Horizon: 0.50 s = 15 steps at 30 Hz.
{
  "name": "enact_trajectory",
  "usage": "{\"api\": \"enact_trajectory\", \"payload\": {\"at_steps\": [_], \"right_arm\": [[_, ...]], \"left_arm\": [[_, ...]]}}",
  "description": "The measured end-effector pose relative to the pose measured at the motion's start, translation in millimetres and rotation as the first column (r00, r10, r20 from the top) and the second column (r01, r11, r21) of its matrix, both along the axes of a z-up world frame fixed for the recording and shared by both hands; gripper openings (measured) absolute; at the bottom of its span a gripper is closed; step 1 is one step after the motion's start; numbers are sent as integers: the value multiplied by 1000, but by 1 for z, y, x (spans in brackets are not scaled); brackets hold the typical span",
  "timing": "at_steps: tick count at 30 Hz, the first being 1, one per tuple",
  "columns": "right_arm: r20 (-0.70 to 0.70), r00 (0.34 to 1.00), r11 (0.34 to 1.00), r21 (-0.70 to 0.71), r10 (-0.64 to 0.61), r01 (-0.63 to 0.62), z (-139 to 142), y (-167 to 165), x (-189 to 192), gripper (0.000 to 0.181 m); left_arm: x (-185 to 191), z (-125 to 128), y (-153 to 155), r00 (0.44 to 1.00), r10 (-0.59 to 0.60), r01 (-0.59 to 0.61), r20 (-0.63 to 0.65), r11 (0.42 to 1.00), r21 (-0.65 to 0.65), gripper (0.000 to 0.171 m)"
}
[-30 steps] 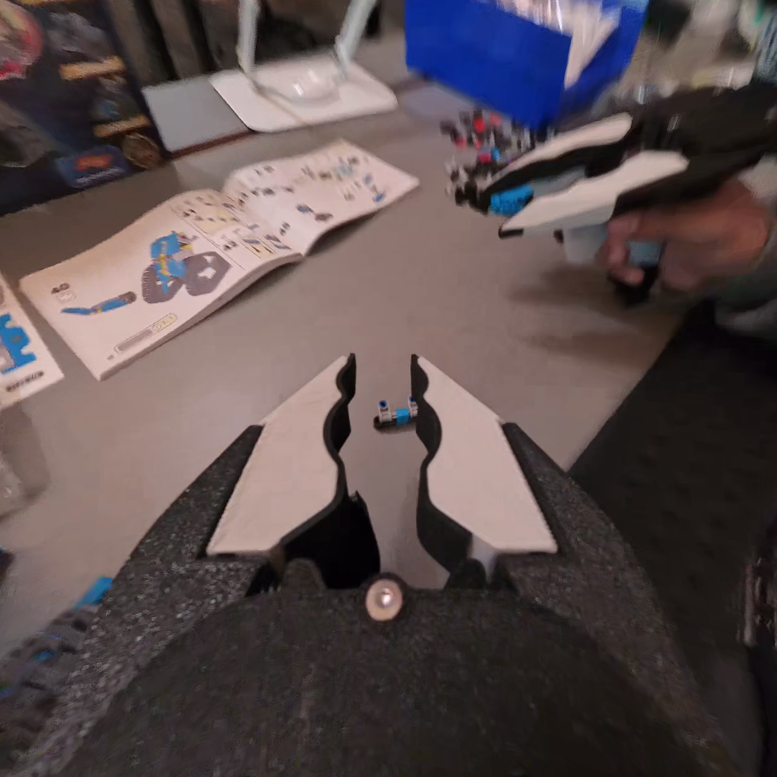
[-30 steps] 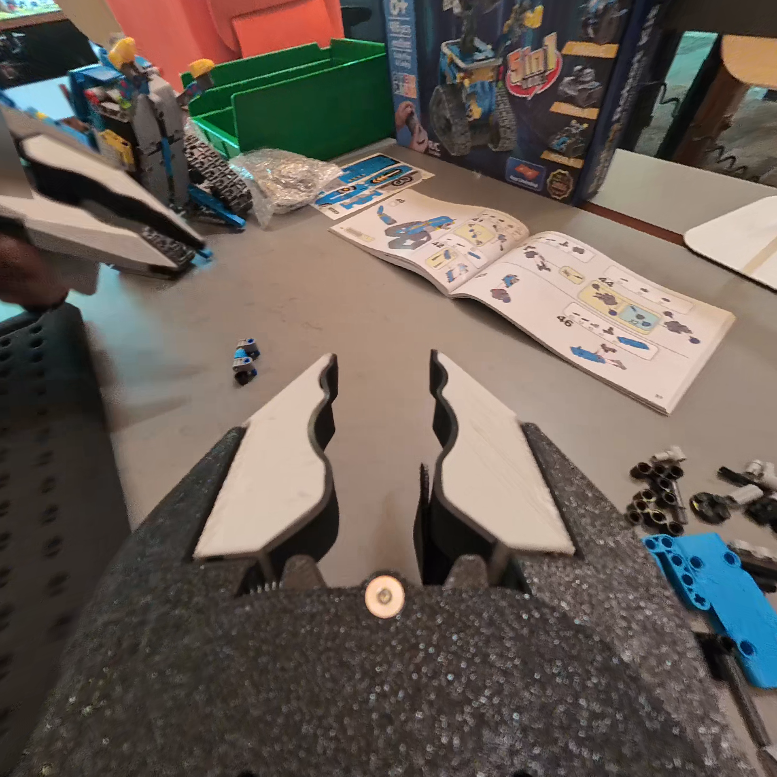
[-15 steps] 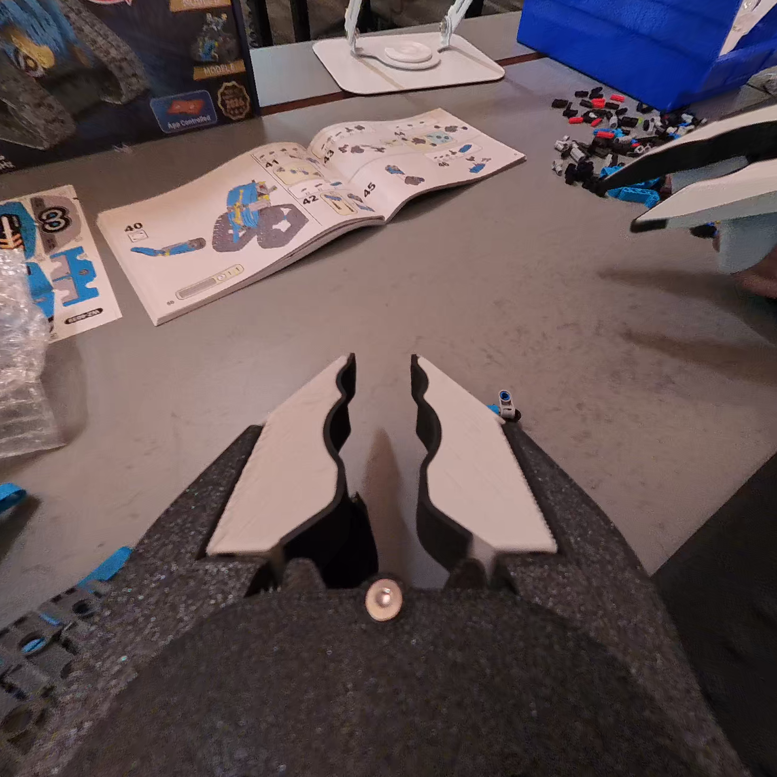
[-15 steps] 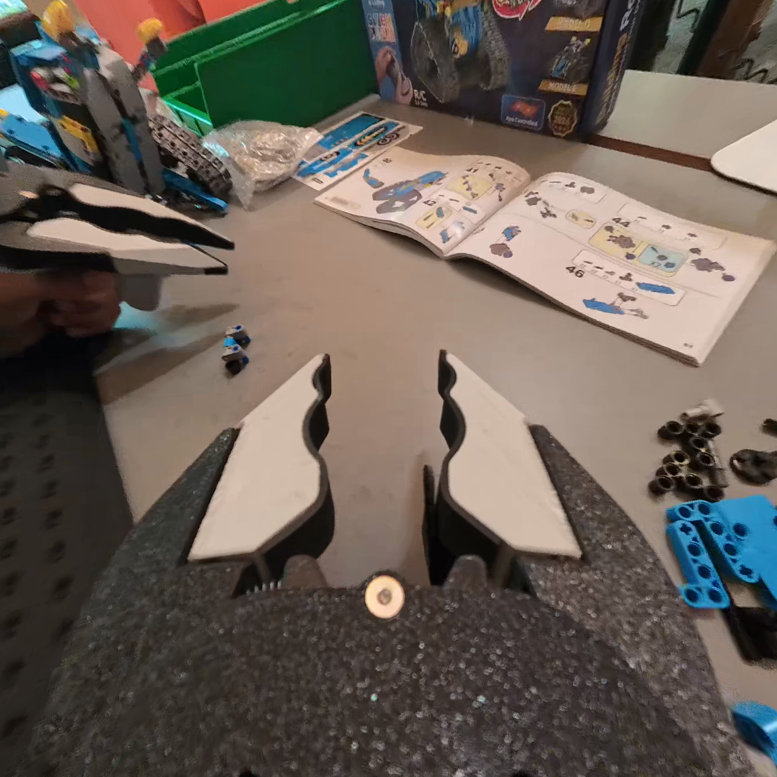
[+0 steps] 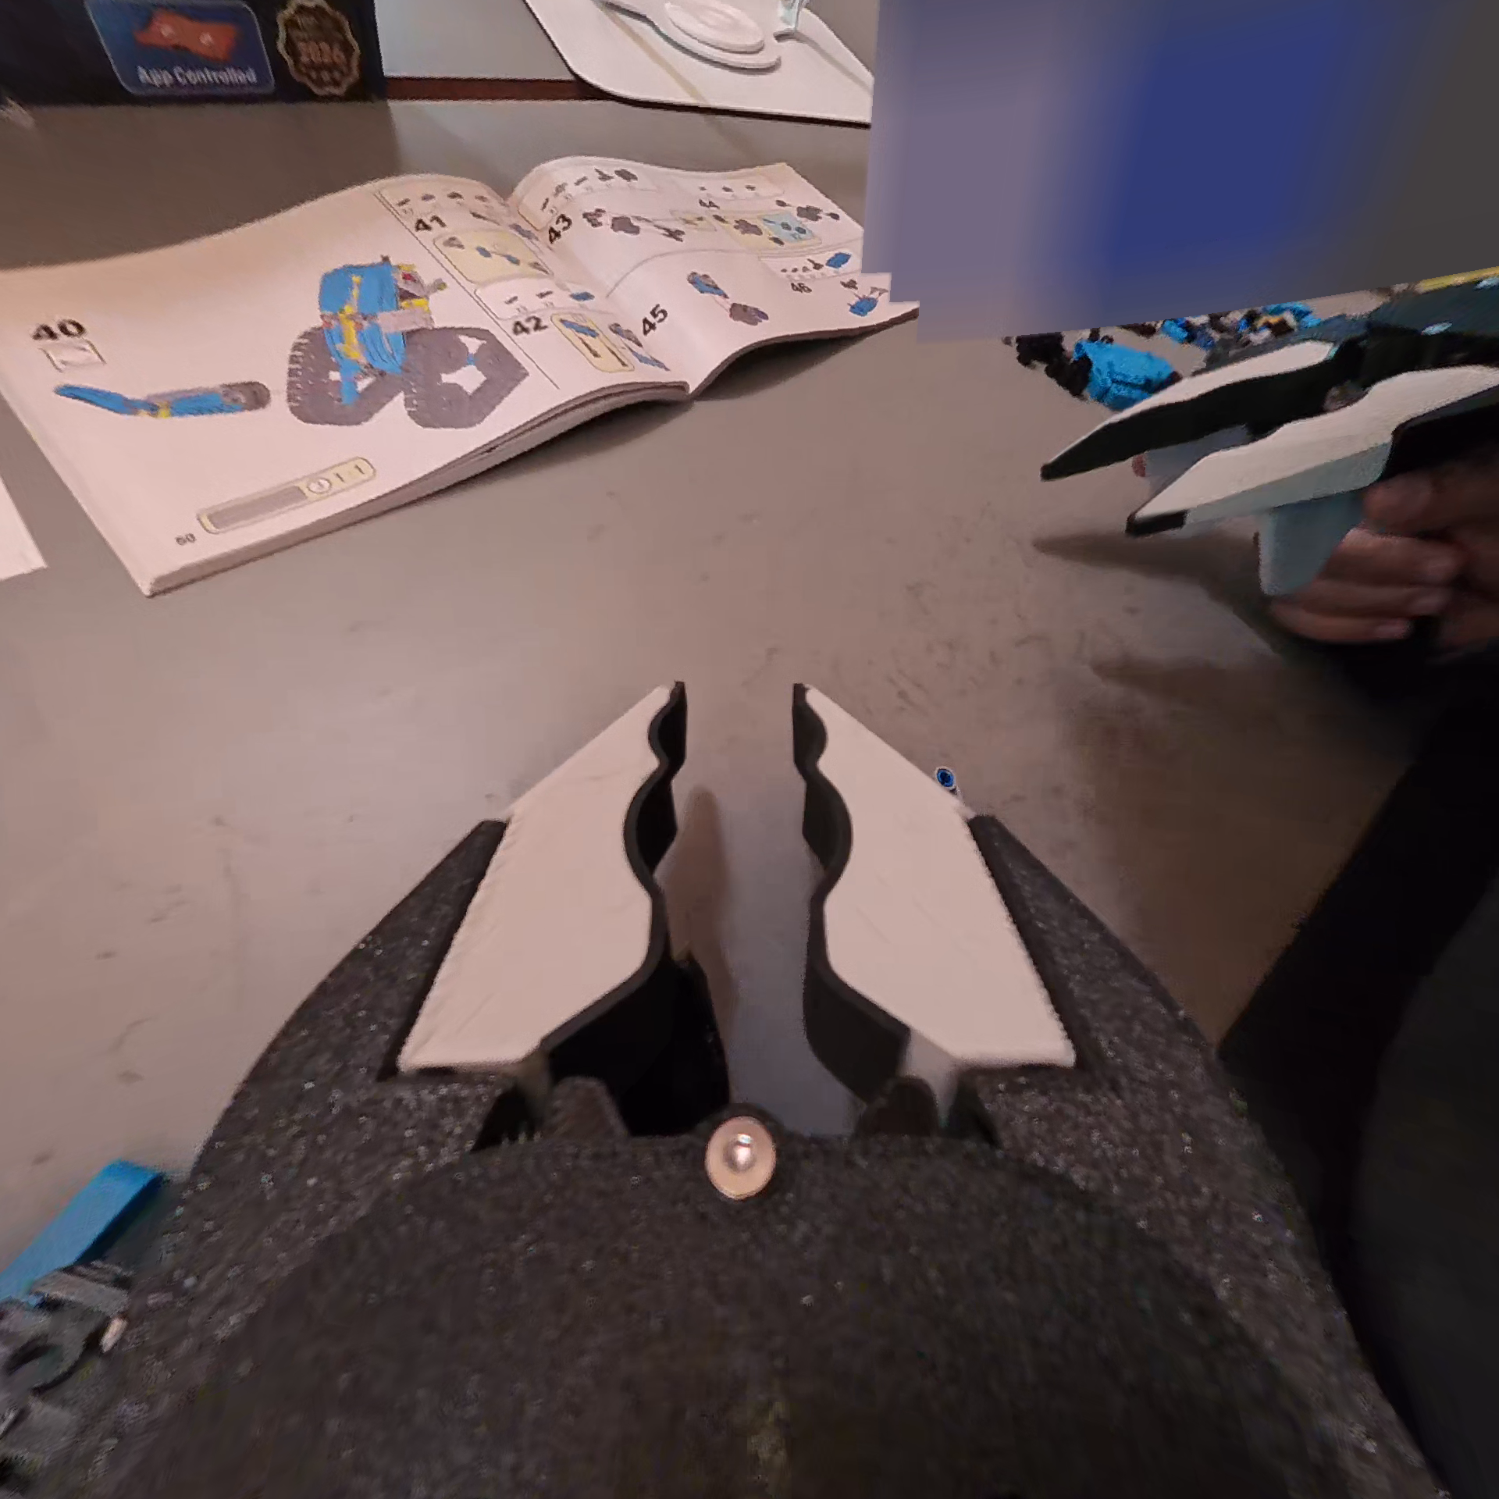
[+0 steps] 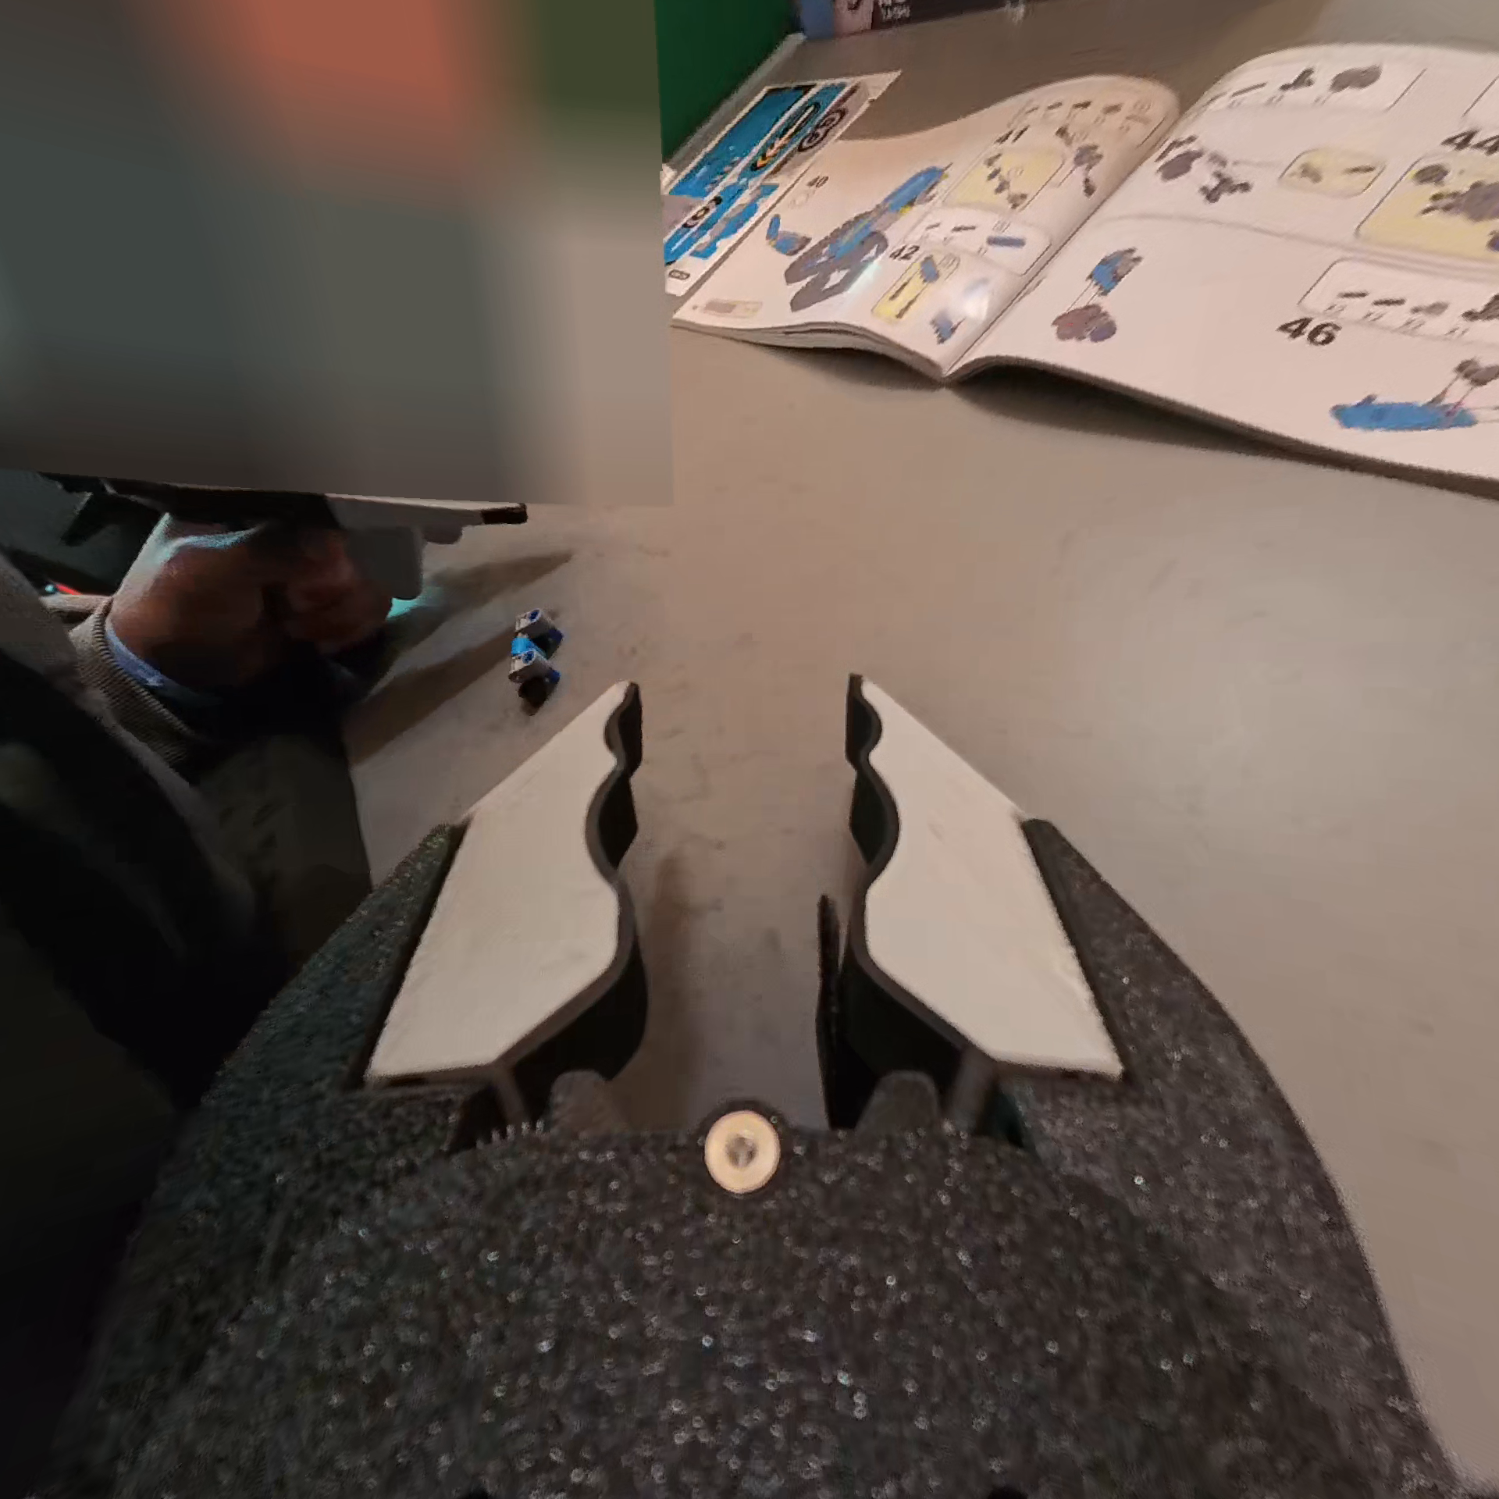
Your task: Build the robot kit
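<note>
My left gripper [image 5: 738,689] is open and empty, low over the grey table [image 5: 730,551]. A small blue-and-grey connector piece [image 5: 945,780] peeks out just past its right finger. My right gripper [image 6: 742,685] is open and empty; the same small piece [image 6: 535,653] lies on the table just ahead and left of its left fingertip. The right gripper also shows in the left wrist view [image 5: 1095,487] at the right, held by a hand. The left gripper's finger [image 6: 454,511] shows in the right wrist view at the left, above the piece.
An open instruction booklet [image 5: 405,341] lies ahead; it also shows in the right wrist view [image 6: 1136,243], with a sticker sheet [image 6: 754,154] beside it. A pile of small blue and black parts [image 5: 1127,373] lies far right. A dark box [image 5: 186,49] and a white stand base [image 5: 714,49] stand behind. A blue-and-grey part [image 5: 65,1265] lies near left.
Both grippers have dropped lower and moved toward the booklet. The small piece, between my left fingers a second ago, now lies just outside the right finger. The right gripper has swung left toward the piece.
</note>
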State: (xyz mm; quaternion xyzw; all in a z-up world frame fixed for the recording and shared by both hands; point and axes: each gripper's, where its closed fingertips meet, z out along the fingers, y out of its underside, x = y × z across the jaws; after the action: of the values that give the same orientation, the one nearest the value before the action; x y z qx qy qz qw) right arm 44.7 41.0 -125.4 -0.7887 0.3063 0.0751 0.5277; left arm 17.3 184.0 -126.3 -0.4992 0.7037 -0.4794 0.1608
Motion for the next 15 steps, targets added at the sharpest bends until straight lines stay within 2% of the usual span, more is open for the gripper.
{"api": "enact_trajectory", "payload": {"at_steps": [5, 15], "right_arm": [[8, 1000, 1000, 2, -1, 1, 0, -1, -2, 50], [1, 1000, 1000, 9, -7, 7, 0, -2, -2, 52]], "left_arm": [[-1, 7, 3, 1000, 8, -7, 22, 998, -57, 25], [-5, 3, -6, 999, -41, 41, 21, 999, -3, 26]]}}
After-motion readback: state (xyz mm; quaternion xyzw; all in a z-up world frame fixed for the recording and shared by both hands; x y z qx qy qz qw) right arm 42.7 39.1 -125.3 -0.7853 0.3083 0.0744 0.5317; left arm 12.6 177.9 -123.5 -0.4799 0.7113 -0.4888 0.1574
